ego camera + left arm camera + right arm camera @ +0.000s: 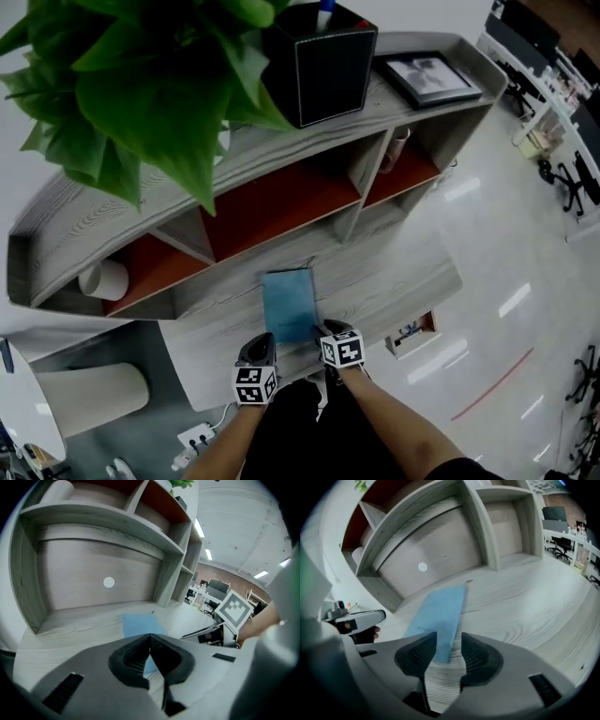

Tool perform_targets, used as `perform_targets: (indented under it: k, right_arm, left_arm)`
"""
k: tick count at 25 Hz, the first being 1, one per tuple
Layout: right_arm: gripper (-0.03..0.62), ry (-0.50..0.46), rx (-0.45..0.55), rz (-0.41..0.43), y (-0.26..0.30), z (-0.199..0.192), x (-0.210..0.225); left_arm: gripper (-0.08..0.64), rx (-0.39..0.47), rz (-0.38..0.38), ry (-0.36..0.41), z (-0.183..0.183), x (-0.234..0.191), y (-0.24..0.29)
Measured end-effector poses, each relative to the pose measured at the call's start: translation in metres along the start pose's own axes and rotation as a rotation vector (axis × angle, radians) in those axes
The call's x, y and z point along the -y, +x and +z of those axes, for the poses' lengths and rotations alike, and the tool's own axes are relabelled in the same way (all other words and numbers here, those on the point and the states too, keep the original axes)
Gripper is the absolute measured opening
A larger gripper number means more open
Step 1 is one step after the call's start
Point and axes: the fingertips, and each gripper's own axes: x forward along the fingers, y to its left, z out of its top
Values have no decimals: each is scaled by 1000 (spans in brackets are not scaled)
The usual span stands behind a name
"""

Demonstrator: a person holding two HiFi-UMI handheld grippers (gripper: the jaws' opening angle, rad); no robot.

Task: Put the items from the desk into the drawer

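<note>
A flat blue notebook [289,305] lies on the grey wooden desk [403,281], in front of the shelf unit. My right gripper [320,329] is at its near right corner. In the right gripper view, the right gripper [449,637] is open and the near end of the notebook [440,616] lies on the desk between the jaws, with the pads clear of it. My left gripper [264,337] sits at the notebook's near left corner. In the left gripper view, the left gripper [150,636] has its tips together with nothing in them, and the notebook [138,622] lies just beyond.
A shelf unit [281,202] with red-backed compartments rises behind the desk; one holds a white cup [103,279]. On top stand a leafy plant [141,84], a black pen box [323,61] and a picture frame [427,77]. A white bin [94,394] stands on the floor at left.
</note>
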Motion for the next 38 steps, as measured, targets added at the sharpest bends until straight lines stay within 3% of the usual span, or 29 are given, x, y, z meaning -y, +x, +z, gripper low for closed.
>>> perform_targets:
  k: [4,8,15,21,26,33,38]
  right_arm:
    - [167,68,-10,38,3,-4,1]
    - [167,61,-30,58,8,-10,-5]
    - [173,130,-23,53,13,-19,-6]
    - [173,227,21,95,14,-15,-8]
    - [174,339,57,156,17,-13,-15]
    - [177,610,185,288,10,-5,-13]
    - [176,631,172,297,13,-10,-13]
  left_arm:
    - [12,-58,3,-19,-18,-9,21]
    - [15,-114,-18,-53,-31,-22,31]
    - [74,-209,-83,-82,-49,-31,43]
    - [166,-296,-141,-175,-72,-31,47]
    - [167,-287,-173,-204,-69,-31,47]
    - [162,-289,-215,-260,-68,-33,46]
    - [75,-320,-246,-341,-73,-41,39]
